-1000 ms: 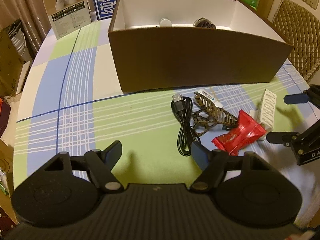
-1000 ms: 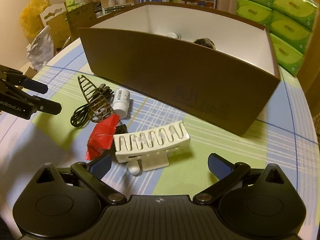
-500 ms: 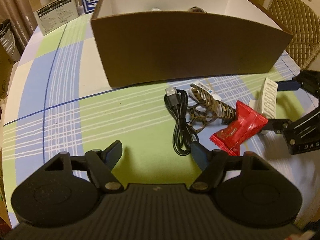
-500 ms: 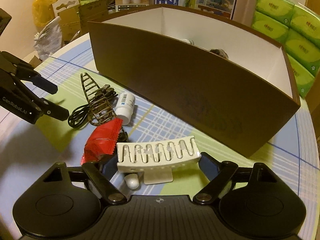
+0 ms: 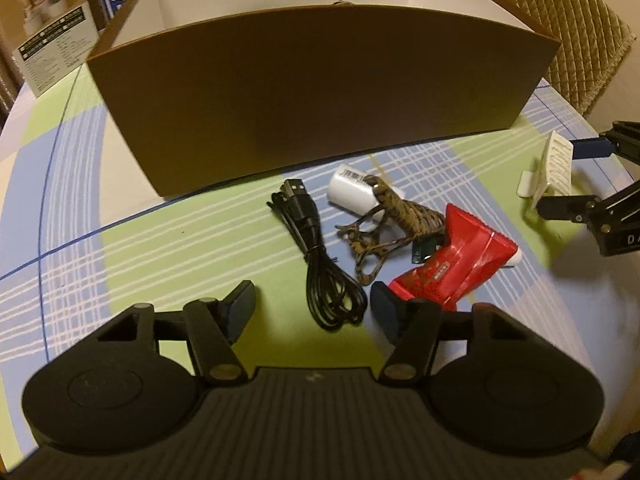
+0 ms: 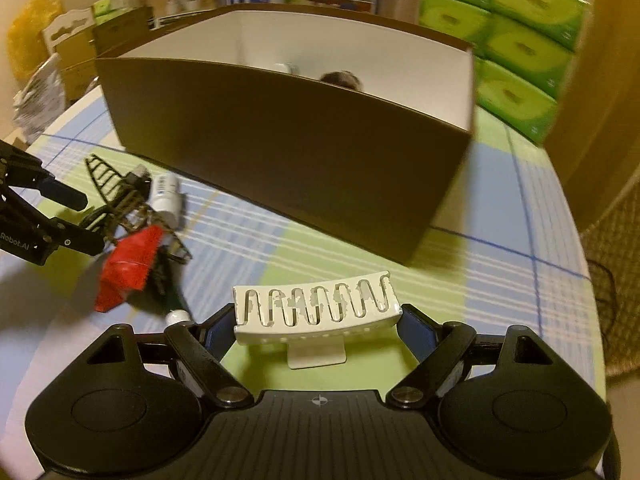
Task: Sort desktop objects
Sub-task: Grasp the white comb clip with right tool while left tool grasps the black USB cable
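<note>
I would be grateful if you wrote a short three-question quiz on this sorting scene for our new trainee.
1. True or false: the right gripper has the white slotted rack between its fingers.
2. Which item lies nearest the left gripper? A) black USB cable B) white bottle C) brown box
3. Fill in: the red wrapper lies partly over the patterned ____ clip.

Key: 1 true, both pads touch the rack's ends, the jaws having just closed. 2 A, the cable's coil lies between the open jaws, which have just been narrowing. 3 hair.
</note>
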Demonstrator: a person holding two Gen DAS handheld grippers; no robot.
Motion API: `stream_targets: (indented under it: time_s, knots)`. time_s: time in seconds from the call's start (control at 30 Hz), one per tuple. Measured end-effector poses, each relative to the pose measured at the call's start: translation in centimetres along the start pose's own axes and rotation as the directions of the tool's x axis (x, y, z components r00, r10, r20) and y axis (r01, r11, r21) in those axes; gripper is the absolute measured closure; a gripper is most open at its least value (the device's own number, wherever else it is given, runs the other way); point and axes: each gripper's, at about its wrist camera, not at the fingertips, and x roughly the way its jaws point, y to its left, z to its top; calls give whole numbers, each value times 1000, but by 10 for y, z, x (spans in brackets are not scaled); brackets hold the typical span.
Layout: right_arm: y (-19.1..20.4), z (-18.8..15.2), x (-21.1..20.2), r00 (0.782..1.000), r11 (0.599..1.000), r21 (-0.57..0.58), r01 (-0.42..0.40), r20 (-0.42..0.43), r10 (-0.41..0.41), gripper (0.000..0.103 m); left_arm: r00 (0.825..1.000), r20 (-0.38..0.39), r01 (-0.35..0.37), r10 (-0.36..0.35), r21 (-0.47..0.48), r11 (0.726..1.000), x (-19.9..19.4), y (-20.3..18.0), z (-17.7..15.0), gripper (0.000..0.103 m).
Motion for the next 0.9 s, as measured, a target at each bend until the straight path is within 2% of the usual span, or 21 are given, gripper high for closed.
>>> stream_targets:
  time_s: [0.17, 0.23, 0.3, 0.4, 0.63, 0.73, 0.9]
  knots:
    - [-8, -6, -6, 1000, 999, 28, 20, -2, -20, 21, 1000, 11, -9, 8, 22, 1000, 6, -3, 4, 55]
    - [-10, -7, -7, 1000, 999, 33, 24, -4, -24, 21, 1000, 19, -3, 2, 16, 1000, 5, -2, 5, 71]
    - [-10, -6, -7, 1000, 999, 35, 25, -6, -25, 21, 1000, 21, -6, 6, 7, 1000, 3, 0, 4, 77]
    - [-11, -6, -7, 1000, 999, 36, 25, -5, -25, 21, 1000, 19, -7, 7, -11, 1000, 2, 12, -1, 77]
    - [-10, -7, -7, 1000, 999, 33, 23, -6, -23, 21, 996, 0, -84, 85, -127, 988, -15, 43, -27, 78]
    - [-10, -8, -8, 1000, 999, 33, 22, -6, -21, 21, 998, -12, -67, 66, -170, 983, -27, 56, -39, 78]
    - [-9, -8, -8, 1000, 999, 29, 19, -7, -19, 21, 997, -11, -73, 72, -230, 971, -23, 63, -35, 77]
